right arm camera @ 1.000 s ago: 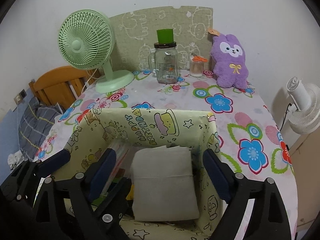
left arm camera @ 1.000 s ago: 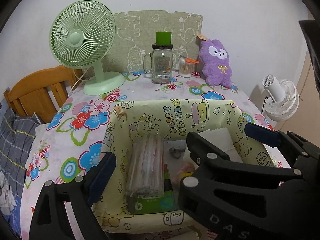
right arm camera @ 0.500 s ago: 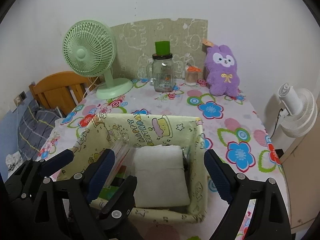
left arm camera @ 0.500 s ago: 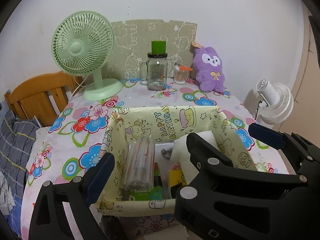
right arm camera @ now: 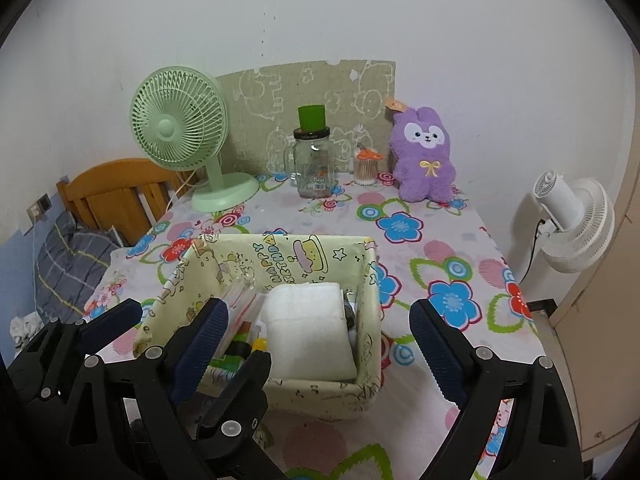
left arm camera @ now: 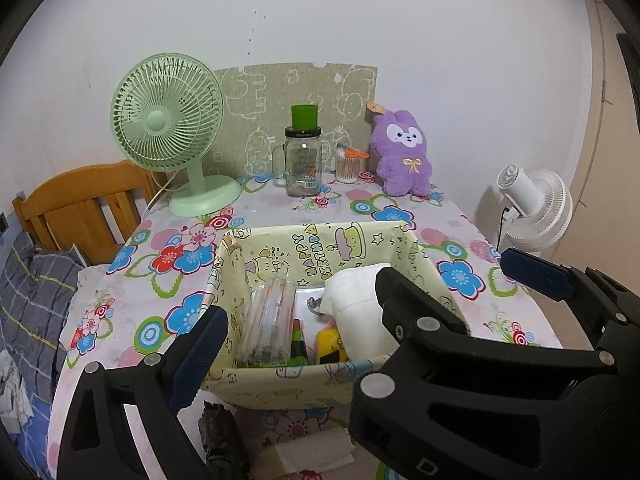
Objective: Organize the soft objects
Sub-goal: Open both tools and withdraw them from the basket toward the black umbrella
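A yellow printed fabric box (left arm camera: 280,392) (right arm camera: 368,320) sits near the front of the flowered table (right arm camera: 440,248). Inside lie a white folded cloth (right arm camera: 308,332) (left arm camera: 356,312), a clear packet of striped sticks (left arm camera: 268,324) and small green and yellow items. A purple plush bunny (right arm camera: 424,160) (left arm camera: 404,156) leans against the wall at the back right. My right gripper (right arm camera: 318,344) hovers open in front of the box with nothing between its fingers. My left gripper (left arm camera: 316,344) is beside it on the left, also open and empty. In the left wrist view the right gripper (left arm camera: 460,280) hides the left one's right finger.
A green desk fan (right arm camera: 180,120) stands back left, with a glass jar carrying a green cup (right arm camera: 312,160) and a swab jar (right arm camera: 366,168) beside it. A white fan (right arm camera: 576,220) is off the table's right edge. A wooden headboard (left arm camera: 80,204) and plaid bedding lie left.
Both grippers have pulled back and risen from the box, so the box looks smaller and farther. The white cloth stays lying in the box.
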Demonstrator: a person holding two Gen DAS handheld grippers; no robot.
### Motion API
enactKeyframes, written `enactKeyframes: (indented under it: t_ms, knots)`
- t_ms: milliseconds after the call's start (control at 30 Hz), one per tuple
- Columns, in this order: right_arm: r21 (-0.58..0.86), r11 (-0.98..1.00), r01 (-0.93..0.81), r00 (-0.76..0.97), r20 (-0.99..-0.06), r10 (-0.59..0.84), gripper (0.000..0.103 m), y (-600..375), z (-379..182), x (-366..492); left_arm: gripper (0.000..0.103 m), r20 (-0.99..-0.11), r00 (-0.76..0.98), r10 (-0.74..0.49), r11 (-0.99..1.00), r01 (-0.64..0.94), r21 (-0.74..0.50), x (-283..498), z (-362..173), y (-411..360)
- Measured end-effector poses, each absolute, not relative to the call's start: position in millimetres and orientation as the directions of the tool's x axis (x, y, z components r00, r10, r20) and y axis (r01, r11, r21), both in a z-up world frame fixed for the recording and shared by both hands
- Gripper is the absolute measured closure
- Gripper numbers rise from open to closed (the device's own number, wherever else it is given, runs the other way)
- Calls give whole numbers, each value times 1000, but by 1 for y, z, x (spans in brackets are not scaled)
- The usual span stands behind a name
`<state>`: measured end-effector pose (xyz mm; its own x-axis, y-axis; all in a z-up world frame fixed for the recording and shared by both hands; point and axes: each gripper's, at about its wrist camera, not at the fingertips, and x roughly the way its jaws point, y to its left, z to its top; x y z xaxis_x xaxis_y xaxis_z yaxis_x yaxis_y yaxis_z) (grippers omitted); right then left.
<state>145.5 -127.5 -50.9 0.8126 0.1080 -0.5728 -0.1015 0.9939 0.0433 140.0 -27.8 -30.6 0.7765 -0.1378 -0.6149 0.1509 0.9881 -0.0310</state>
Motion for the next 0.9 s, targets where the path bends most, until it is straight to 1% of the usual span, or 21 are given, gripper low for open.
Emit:
enactKeyframes:
  t_ms: [400, 900]
  knots:
    - [40, 995, -96, 839, -534, 102, 8, -131, -36, 112, 5, -574, 807, -139, 987, 158, -17, 111, -16, -32]
    - [21, 995, -94, 857, -507, 92, 7, -131, -28, 77, 4, -550, 824, -138, 986, 164, -2, 80, -10, -31]
